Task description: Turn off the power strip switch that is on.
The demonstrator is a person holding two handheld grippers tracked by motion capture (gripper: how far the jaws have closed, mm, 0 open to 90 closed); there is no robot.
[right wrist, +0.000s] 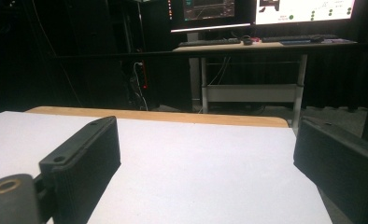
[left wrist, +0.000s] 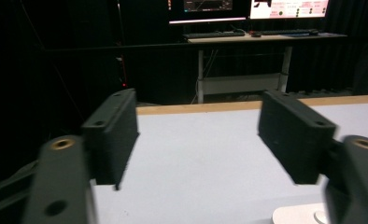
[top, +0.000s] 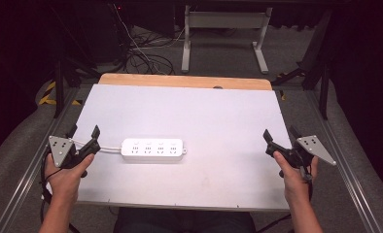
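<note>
Power strip [top: 153, 149] lies left of centre on the bench [top: 218, 111], long axis side to side. Just right of the left gripper [top: 84, 134], jaws wide; well apart from the right gripper [top: 279, 134], also wide.

white table [top: 218, 111], power strip [top: 153, 149] lying flat
</note>
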